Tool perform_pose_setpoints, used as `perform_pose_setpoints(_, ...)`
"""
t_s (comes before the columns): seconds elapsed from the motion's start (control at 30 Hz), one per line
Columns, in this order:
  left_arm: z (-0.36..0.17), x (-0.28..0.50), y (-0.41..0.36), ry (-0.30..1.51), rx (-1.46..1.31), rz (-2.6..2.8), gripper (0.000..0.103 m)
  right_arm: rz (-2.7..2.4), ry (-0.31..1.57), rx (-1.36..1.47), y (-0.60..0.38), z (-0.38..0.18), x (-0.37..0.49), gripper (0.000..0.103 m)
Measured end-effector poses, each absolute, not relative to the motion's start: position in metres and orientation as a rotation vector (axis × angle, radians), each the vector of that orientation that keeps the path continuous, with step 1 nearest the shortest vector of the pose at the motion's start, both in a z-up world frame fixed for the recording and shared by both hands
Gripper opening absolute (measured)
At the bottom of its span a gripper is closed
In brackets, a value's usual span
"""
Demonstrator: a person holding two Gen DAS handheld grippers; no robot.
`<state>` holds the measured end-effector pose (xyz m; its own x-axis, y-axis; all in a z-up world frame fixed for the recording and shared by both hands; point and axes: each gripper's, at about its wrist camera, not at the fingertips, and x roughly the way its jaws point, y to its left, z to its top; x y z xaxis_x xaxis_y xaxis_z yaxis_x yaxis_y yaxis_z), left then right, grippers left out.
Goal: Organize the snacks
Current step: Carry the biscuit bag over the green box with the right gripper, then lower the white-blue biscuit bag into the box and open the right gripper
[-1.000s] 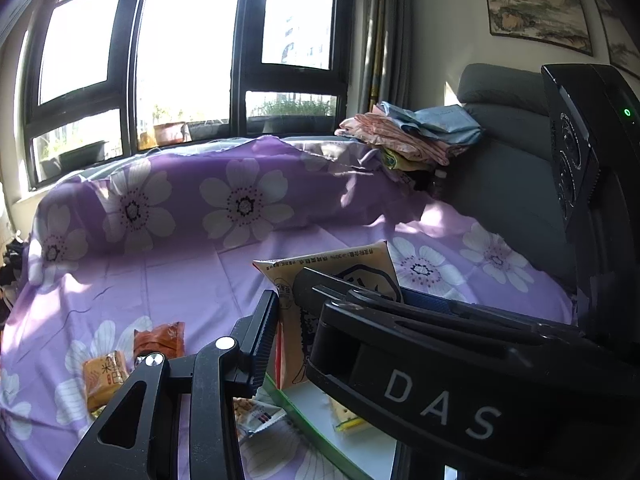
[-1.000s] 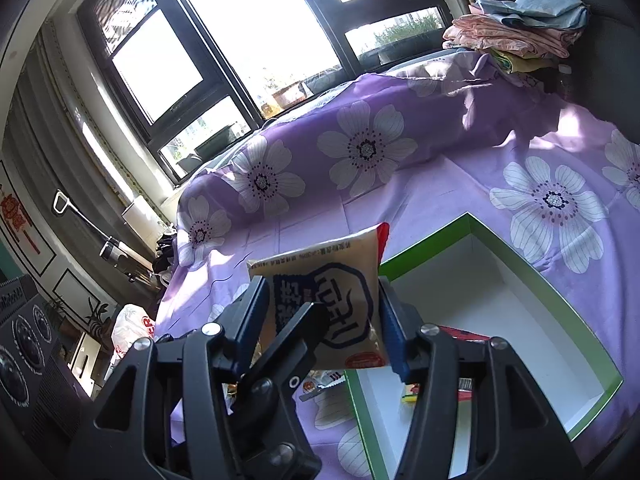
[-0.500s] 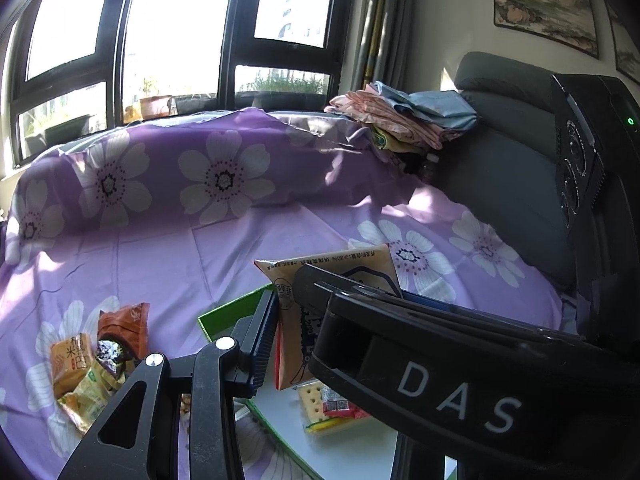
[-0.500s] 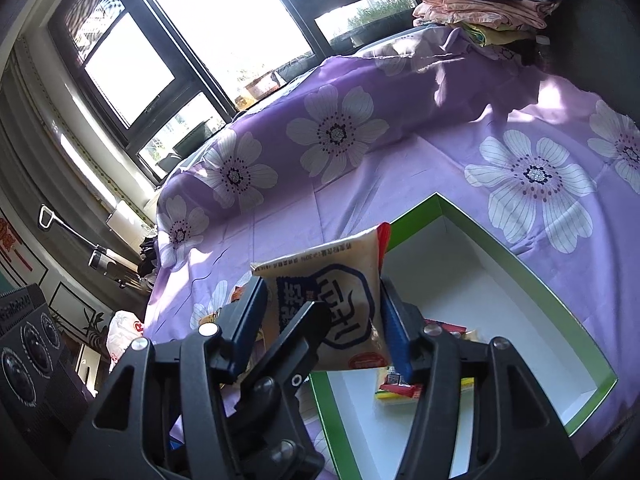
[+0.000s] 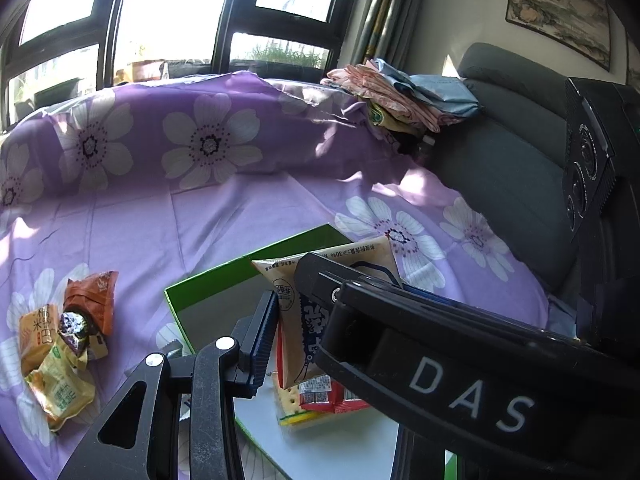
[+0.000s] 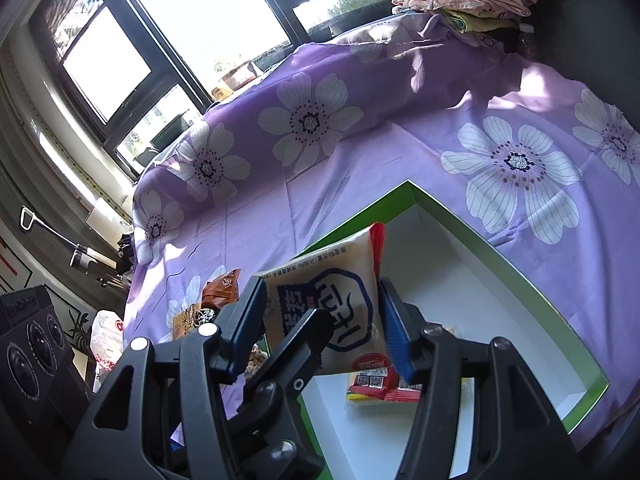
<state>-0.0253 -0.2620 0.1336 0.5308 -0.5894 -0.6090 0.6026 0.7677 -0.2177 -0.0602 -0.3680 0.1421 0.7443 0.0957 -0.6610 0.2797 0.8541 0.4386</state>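
Observation:
A beige snack packet (image 6: 332, 304) with blue print hangs over the near-left part of a green-rimmed white box (image 6: 500, 256). My right gripper (image 6: 322, 312) is shut on the packet's two side edges with its blue pads. My left gripper (image 5: 316, 308) is shut on the same packet (image 5: 292, 320); one of its fingers (image 6: 304, 336) crosses the packet's front. The right gripper's black body hides the left gripper's other finger in the left wrist view. A red and yellow cracker pack (image 5: 316, 400) lies inside the box (image 5: 240, 268).
A pile of loose snacks (image 5: 68, 344) lies on the purple flowered sheet (image 5: 160, 216) left of the box. Folded clothes (image 5: 400, 96) are stacked at the back right, beside a dark grey sofa (image 5: 500, 152). Windows run along the back.
Both grippers have sunk and tipped downward with the packet held between them. The box, the pack inside it and the loose snack pile have come further into view.

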Motion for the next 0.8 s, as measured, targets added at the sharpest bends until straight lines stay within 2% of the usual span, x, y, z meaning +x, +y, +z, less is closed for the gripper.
perform_pose_setpoints(0.8,0.104,-0.007,-0.267,0.885,-0.059,-0.746,0.040,-0.157,0.826,0.566,-0.379,0.120,-0.050,0.058)
